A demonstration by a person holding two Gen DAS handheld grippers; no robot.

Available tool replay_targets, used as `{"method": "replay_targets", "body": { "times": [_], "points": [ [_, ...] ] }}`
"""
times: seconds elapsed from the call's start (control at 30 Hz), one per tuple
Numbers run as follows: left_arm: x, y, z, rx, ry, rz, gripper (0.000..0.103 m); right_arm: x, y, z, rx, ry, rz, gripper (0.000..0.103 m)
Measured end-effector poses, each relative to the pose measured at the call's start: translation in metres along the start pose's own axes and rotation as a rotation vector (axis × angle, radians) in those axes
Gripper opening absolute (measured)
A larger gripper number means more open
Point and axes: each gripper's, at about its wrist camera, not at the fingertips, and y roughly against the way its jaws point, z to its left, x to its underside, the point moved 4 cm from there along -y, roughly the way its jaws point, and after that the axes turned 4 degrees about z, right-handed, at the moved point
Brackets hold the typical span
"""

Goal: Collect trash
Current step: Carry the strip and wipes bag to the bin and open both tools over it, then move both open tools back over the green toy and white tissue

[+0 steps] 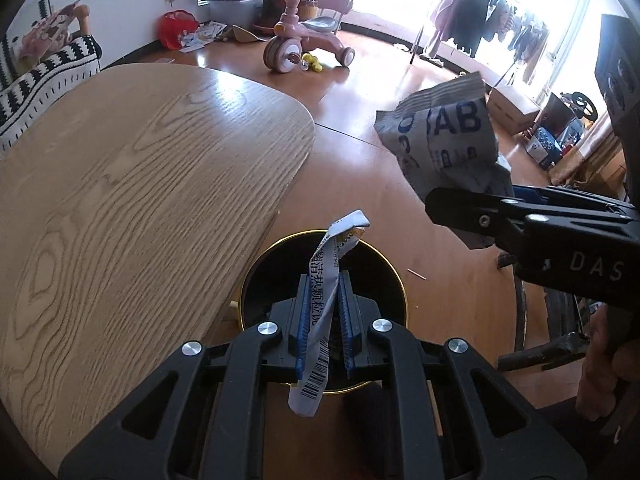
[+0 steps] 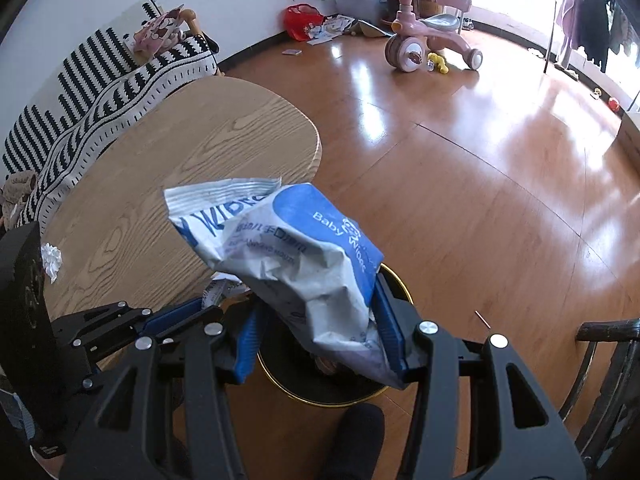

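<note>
The table (image 1: 140,200) is finished in pale wood grain. The bin (image 1: 394,280) is black with a gold rim. The wipes packet (image 2: 304,256) is printed blue on white. The sofa cover (image 2: 100,92) is patterned in black-and-white stripes. The tricycle (image 2: 424,36) is coloured pink.

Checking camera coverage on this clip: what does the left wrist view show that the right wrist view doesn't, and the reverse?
Left wrist only: the narrow barcode wrapper strip pinched in the shut left gripper directly over the bin, and cardboard boxes by the window.

Right wrist only: a crumpled white scrap on the table, a toe of a dark sock near the bin, and the printed blue face of the baby wipes pack held in the right gripper.

Both: the wooden table, the black gold-rimmed bin, the pink tricycle, and the striped sofa cover.
</note>
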Motion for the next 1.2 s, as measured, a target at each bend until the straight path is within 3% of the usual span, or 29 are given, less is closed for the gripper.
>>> {"method": "replay_targets", "body": {
  "times": [0.17, 0.2, 0.23, 0.3, 0.5, 0.57, 0.77, 1.0, 1.2],
  "points": [
    [0.003, -0.003, 0.003, 0.001, -0.002, -0.006, 0.015, -0.001, -0.002, 0.007, 0.011, -0.002, 0.001, 0.055],
    [0.002, -0.004, 0.001, 0.0, -0.005, -0.008, 0.024, -0.001, -0.002, 0.007, 0.016, -0.004, 0.003, 0.059],
    [0.002, -0.005, 0.001, 0.007, -0.005, -0.007, 0.045, 0.0, -0.001, 0.006, 0.018, -0.005, -0.002, 0.07],
    [0.001, -0.001, 0.001, 0.01, 0.006, -0.031, 0.075, -0.001, 0.004, 0.005, 0.023, -0.006, -0.024, 0.075],
    [-0.002, 0.006, 0.001, 0.014, 0.001, -0.05, 0.077, -0.002, 0.009, 0.004, 0.013, -0.029, -0.044, 0.075],
    [-0.001, 0.01, 0.005, 0.004, 0.01, -0.049, 0.077, -0.004, 0.011, 0.008, 0.008, -0.027, -0.055, 0.08],
    [0.006, 0.049, 0.036, -0.061, 0.052, -0.105, 0.092, -0.015, 0.02, 0.05, -0.031, 0.047, -0.11, 0.087],
    [0.038, 0.11, 0.115, -0.145, 0.185, -0.185, 0.094, -0.027, 0.021, 0.13, -0.11, 0.165, -0.147, 0.091],
    [0.09, 0.161, 0.205, -0.29, 0.324, -0.206, 0.094, -0.031, 0.01, 0.217, -0.179, 0.272, -0.155, 0.091]
  ]
}}
